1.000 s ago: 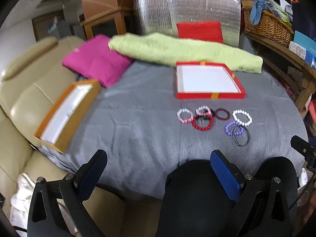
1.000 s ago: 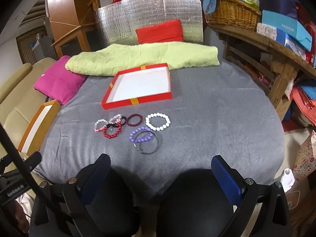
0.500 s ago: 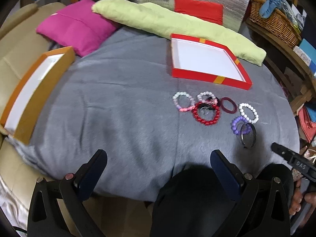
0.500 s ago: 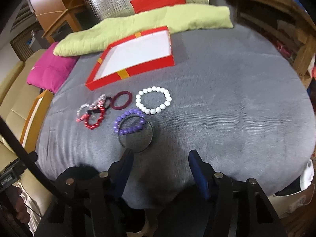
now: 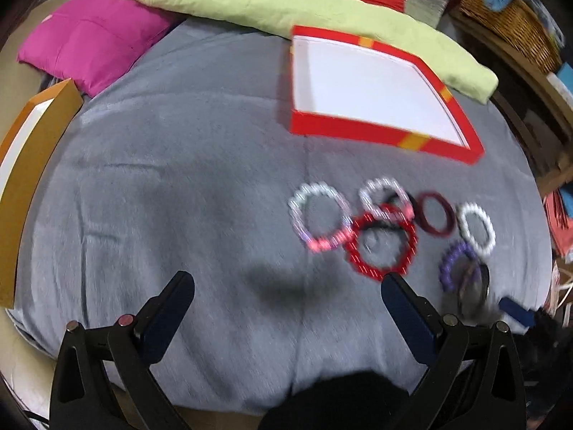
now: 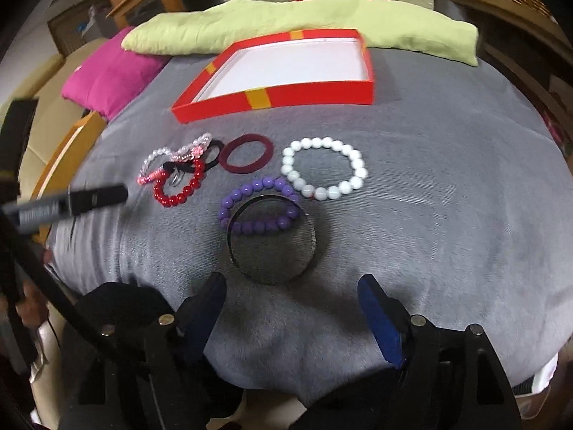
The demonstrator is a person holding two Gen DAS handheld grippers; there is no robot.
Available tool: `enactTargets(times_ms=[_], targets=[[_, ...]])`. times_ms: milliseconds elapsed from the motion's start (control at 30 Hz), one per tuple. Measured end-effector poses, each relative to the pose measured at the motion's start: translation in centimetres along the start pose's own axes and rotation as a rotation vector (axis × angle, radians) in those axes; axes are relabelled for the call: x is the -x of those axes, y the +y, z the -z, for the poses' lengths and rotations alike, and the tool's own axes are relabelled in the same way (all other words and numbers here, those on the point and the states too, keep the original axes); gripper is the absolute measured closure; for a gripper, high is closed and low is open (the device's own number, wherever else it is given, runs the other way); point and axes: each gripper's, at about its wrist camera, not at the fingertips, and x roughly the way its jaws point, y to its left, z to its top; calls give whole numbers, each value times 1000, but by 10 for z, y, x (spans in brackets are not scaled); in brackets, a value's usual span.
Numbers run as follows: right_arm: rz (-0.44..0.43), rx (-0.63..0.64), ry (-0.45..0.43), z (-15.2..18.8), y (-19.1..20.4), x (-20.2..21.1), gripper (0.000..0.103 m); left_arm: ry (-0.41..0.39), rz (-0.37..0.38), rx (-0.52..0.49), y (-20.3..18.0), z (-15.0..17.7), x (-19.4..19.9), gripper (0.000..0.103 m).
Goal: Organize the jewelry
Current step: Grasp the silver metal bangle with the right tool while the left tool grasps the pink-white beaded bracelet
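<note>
Right gripper [image 6: 290, 308]: lower centre, now closer over the bangle [image 6: 272, 240], jaws reopening, nothing between. Left gripper [image 5: 286, 308]: apart, empty. Bracelets [image 5: 379, 229]: mid-frame, unsorted. Red box [image 6: 286, 96]: upper centre, empty. First pick imminent.

Bracelets [image 6: 250, 179] clustered on blanket [image 6: 429, 215], box [image 6: 279, 96] behind them, cushions [image 6: 304, 25] behind box

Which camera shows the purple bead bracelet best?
The right wrist view: the purple bead bracelet lies sharp, near the middle, each bead clear, under a dark bangle. The left wrist view shows it blurred near its right edge.
</note>
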Motion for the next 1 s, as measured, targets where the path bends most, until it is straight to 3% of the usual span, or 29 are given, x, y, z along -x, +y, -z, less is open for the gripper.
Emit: enactTargets(times_ms=[200,267,333,467,533,700,1000], targets=[[41,47,-12,-4,14,-18,22,7,20,-70,-2,-16,-16,2],[57,58,-26,-6,17,-21,22,13,20,-93,-4,-18,-24,11],[67,64,-39,-6,20,-24,24,34,40,-96,-3,-21,-33,31],[86,57,-63,-7,20,-27,45,20,43,-126,-3,-24,-39,40],[66,32,-71,-7,16,-26,45,16,50,-146,-5,-27,-39,55],[-3,-4,-87,-3,6,-15,46,-2,62,-155,-6,-31,-35,81],[-44,-10,-114,-6,-8,10,46,-44,98,-122,16,-26,-17,84]])
